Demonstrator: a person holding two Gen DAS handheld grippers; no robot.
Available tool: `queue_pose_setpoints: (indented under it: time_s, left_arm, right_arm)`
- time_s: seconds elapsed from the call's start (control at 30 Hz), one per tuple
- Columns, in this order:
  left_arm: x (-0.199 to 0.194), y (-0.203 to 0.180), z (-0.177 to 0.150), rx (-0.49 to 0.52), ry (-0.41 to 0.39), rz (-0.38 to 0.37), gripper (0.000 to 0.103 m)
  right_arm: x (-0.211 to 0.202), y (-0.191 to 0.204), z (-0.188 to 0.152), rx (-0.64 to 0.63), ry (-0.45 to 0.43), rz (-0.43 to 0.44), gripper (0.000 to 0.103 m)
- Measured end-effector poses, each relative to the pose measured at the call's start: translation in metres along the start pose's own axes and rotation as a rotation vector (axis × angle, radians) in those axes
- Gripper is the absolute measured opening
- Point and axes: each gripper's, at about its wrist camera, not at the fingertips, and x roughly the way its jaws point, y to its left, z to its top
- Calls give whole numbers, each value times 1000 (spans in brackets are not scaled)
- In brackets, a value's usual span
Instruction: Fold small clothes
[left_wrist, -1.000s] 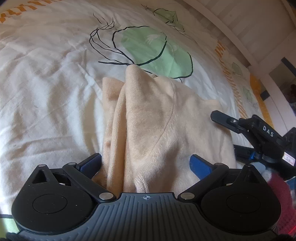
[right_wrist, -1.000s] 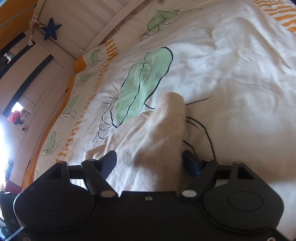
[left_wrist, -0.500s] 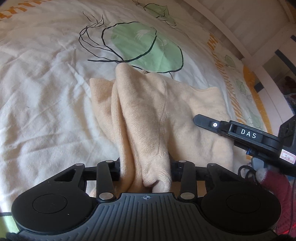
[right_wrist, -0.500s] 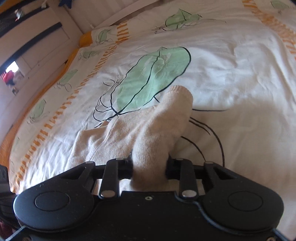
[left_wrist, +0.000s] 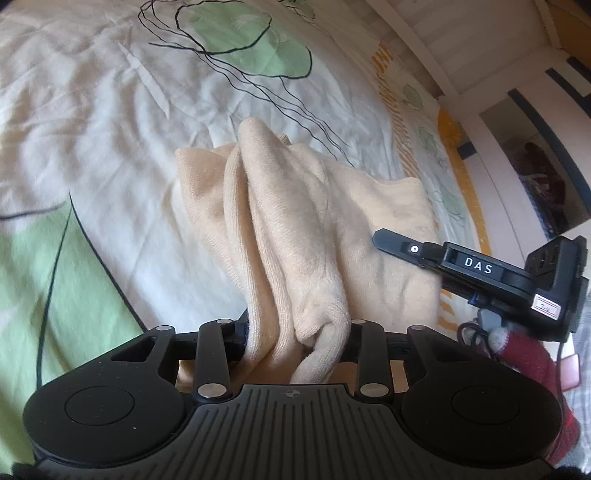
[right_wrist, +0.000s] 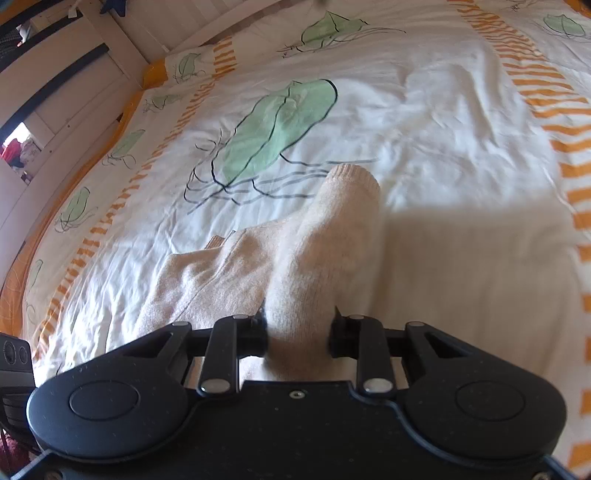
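Observation:
A small cream knitted sweater (left_wrist: 295, 229) lies bunched on the bed. My left gripper (left_wrist: 295, 332) is shut on a gathered fold of it and lifts that part off the sheet. My right gripper (right_wrist: 297, 328) is shut on the sweater's sleeve (right_wrist: 332, 236), whose ribbed cuff (right_wrist: 354, 177) points away over the sheet. The right gripper also shows in the left wrist view (left_wrist: 380, 236), at the right side of the sweater, marked DAS. The fingertips of both grippers are hidden in the cloth.
The bed is covered by a white duvet (right_wrist: 461, 129) with green leaf prints and orange striped borders (right_wrist: 569, 147). A white wooden bed frame (left_wrist: 461, 48) runs along the far side. A hand in a dark red glove (left_wrist: 524, 354) holds the right gripper.
Both grippers went from open around the cloth to shut on it. Both have since lifted and pulled the sweater, and the leaf print has shifted farther away.

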Motion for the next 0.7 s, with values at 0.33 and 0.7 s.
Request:
queue_pose_setpoints:
  time_s: [0.33,0.7]
  left_arm:
    - [-3,-23,-70,143,38,-20,35]
    - [-49,-70,-99,470,-195,17,44]
  right_arm:
    - [-48,-15,-43,-87,37,-42,47]
    - [-98,-28,-64,-80,-208,-65,62]
